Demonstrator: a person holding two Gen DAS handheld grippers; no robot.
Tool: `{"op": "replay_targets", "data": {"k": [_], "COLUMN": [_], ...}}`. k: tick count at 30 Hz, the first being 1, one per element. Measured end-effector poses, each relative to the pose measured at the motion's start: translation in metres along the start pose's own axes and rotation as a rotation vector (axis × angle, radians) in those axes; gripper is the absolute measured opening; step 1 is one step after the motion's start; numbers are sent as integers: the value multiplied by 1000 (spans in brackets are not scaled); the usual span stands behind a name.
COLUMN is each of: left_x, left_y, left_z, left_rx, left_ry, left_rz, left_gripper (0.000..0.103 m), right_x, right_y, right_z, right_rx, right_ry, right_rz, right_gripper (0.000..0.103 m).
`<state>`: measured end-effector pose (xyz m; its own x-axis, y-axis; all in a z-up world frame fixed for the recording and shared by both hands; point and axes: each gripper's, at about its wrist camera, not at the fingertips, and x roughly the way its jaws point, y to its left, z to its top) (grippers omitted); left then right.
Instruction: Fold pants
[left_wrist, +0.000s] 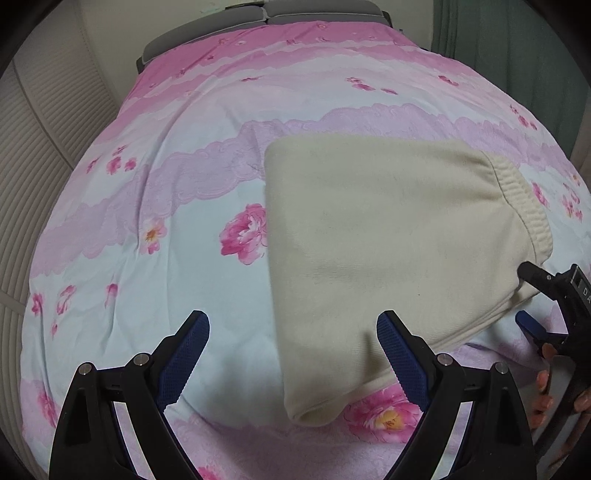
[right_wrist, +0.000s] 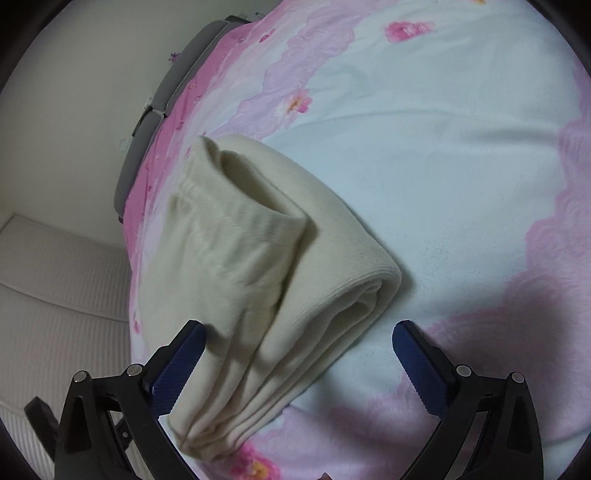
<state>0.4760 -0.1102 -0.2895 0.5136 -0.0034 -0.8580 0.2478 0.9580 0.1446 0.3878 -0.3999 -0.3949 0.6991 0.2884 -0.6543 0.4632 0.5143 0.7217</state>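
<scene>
Cream pants (left_wrist: 384, 236) lie folded into a flat block on the floral bedspread (left_wrist: 155, 192), the ribbed waistband (left_wrist: 524, 206) at their right end. My left gripper (left_wrist: 293, 332) hovers open over the block's near left corner; nothing sits between its blue pads. In the right wrist view the same pants (right_wrist: 258, 280) show stacked layers with the waistband (right_wrist: 229, 206) on top. My right gripper (right_wrist: 297, 339) is open, its jaws straddling the near end of the stack without pressing it. That right gripper (left_wrist: 532, 295) also shows at the left wrist view's right edge, held by a hand (left_wrist: 546, 391).
The pink and pale blue bedspread covers the whole bed. A grey headboard (left_wrist: 266, 22) stands at the far end against a white wall. A ribbed white panel (left_wrist: 33, 192) runs along the bed's left side, and a green curtain (left_wrist: 509, 48) hangs at the far right.
</scene>
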Motion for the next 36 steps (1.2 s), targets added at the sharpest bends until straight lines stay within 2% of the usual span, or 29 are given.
{"op": "replay_targets", "data": {"k": [4,10,13,16,20,22,24,27,28,29,31,33,36], "left_x": [3,10,15,22,34,43,51,74,83,90,107,123,134], "left_y": [7,18,24,33,43,42,40,41,43,45,50,55,53], "left_z": [-1,-1,2,9,17,23,30,44,49,53,60,67,79], "left_rx": [-12,-57,-83,-108,-135,-113,-96,-93,-101,-110,-146,-197,-217], "left_ry": [-13,9,6,8,29,32,27,37,49,61,89,121,128], "left_rz": [1,-8,-23,-76,-205,-264,-292,-350,-369,-376,-421,-483,-538], "left_gripper": [93,93,93,93,93,93,93,93,92,91,86,81,73], "right_x": [6,15,24,31,33,34,35,34,34,31,26,25,26], "right_y": [-12,2,6,-1,-4,-1,2,10,8,9,10,12,20], "right_z": [-10,-7,0,7,8,8,11,15,16,15,15,17,22], "right_rx": [27,-32,-20,48,95,90,99,79,75,70,58,47,6], "right_ry": [-52,-46,-50,-52,-40,-29,-7,13,13,13,18,29,39], "right_rz": [48,122,99,99,88,72,50,-27,-44,-52,-57,-68,-110], "right_gripper": [103,103,103,103,103,103,101,87,79,72,64,62,59]}}
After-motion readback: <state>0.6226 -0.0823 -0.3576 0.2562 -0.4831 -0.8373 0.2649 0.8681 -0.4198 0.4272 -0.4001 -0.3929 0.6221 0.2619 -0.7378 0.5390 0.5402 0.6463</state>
